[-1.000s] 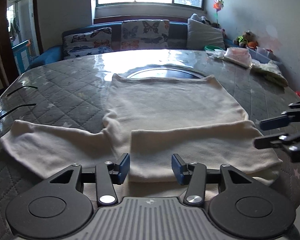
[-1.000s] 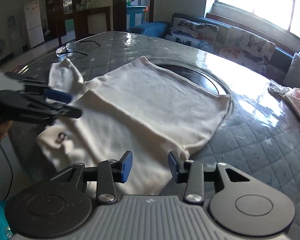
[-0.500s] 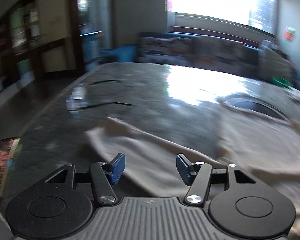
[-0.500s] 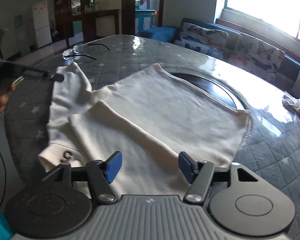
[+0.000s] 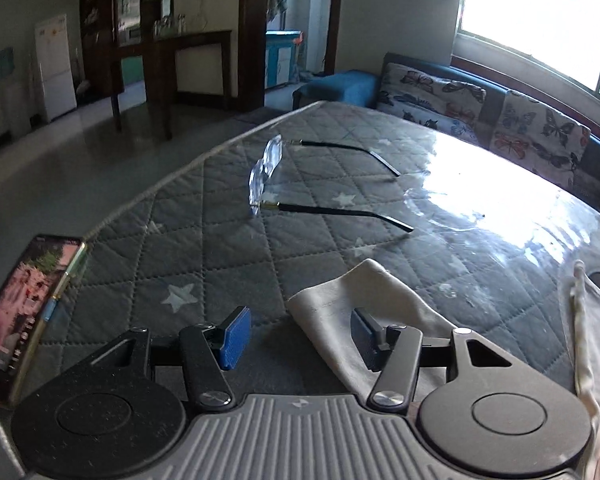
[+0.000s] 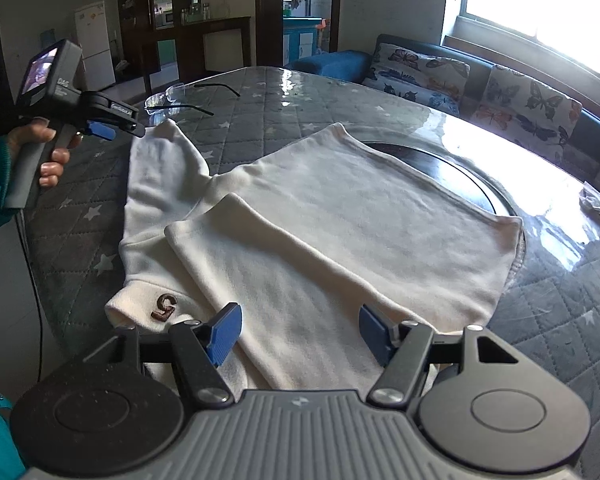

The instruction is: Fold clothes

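Folding continues: cream knit sweater (image 6: 324, 216) lies flat mid-bench, one sleeve folded across. Left tool (image 5: 296, 336) spread over the outstretched sleeve cuff (image 5: 364, 300) near the bench's left edge, apparently untouched; right tool (image 6: 300, 330) spread, empty, above the hem.

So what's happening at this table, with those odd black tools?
A person is folding a white sweater on a quilted table, with a gripper in each hand. One sleeve already lies folded across the body. The left gripper hangs open at the end of the other sleeve, which is still spread out, near a pair of glasses. The right gripper hangs open over the sweater.
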Action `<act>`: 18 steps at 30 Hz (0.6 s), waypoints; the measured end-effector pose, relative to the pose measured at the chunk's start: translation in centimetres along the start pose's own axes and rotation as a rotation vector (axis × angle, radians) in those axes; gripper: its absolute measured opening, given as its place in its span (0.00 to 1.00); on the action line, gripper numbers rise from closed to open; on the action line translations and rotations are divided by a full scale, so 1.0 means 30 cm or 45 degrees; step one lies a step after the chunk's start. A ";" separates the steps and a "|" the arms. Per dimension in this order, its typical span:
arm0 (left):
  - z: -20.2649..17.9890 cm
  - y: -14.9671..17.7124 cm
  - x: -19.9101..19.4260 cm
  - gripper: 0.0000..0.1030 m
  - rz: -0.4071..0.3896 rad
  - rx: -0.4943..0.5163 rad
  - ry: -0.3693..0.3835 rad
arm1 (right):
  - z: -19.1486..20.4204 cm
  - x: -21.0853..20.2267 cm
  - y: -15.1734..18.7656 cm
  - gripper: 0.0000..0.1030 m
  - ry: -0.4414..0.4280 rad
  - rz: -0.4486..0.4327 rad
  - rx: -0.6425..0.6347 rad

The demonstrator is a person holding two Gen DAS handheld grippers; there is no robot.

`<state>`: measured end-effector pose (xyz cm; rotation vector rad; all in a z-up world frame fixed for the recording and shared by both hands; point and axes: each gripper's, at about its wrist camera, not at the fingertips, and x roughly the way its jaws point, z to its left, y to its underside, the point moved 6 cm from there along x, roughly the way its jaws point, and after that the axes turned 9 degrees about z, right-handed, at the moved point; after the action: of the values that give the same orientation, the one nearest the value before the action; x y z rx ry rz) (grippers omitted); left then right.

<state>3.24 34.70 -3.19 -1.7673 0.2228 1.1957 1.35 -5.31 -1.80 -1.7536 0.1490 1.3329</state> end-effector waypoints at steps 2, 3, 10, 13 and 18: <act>0.005 0.001 0.017 0.54 0.016 -0.022 0.005 | 0.002 -0.001 0.002 0.65 -0.002 0.001 0.001; 0.006 0.004 0.023 0.53 0.022 -0.032 0.006 | 0.002 -0.001 0.003 0.65 -0.001 0.001 0.003; -0.007 0.015 0.023 0.47 -0.003 -0.024 -0.030 | -0.006 0.002 0.005 0.65 -0.001 0.000 0.022; -0.005 0.010 0.027 0.36 -0.015 -0.027 -0.030 | -0.004 0.004 0.007 0.65 -0.004 0.001 0.024; -0.017 0.009 0.026 0.12 -0.020 -0.034 0.039 | -0.003 -0.001 0.008 0.65 -0.001 -0.007 0.032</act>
<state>3.79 34.44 -3.93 -1.8086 0.2116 1.1659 1.27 -5.54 -1.93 -1.7315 0.1601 1.3223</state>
